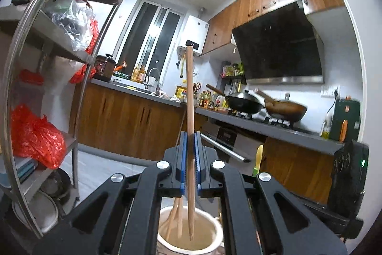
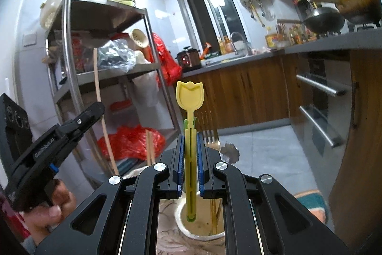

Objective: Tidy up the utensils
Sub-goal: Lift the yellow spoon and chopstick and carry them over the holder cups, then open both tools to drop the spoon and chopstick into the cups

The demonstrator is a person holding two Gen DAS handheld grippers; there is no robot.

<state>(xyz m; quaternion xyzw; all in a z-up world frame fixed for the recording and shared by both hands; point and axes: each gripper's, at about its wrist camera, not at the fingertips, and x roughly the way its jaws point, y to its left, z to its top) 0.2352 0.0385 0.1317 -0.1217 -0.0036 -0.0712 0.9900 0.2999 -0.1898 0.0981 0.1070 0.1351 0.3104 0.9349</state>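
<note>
My left gripper point(image 1: 190, 135) is shut on a single wooden chopstick point(image 1: 190, 97) held upright, its lower tip hanging inside a white cup point(image 1: 216, 231) below that holds two more chopsticks point(image 1: 175, 216). In the right wrist view my right gripper point(image 2: 190, 136) is shut on a yellow tulip-shaped spoon point(image 2: 189, 93) with a green stem, upright, its handle end just over the rim of a white cup point(image 2: 181, 222). A metal fork point(image 2: 211, 138) and a flower-headed metal utensil point(image 2: 230, 151) stand in that cup. The left gripper point(image 2: 95, 109) with its chopstick point(image 2: 96, 73) appears at the left, held by a hand point(image 2: 47, 207).
A steel shelf rack point(image 2: 107, 73) with red and clear plastic bags stands at the left. The grey counter point(image 1: 274, 129) carries two woks point(image 1: 243, 103), bottles and a sink tap. Oven handles point(image 2: 322, 87) jut out at the right. A patterned cloth lies under the cups.
</note>
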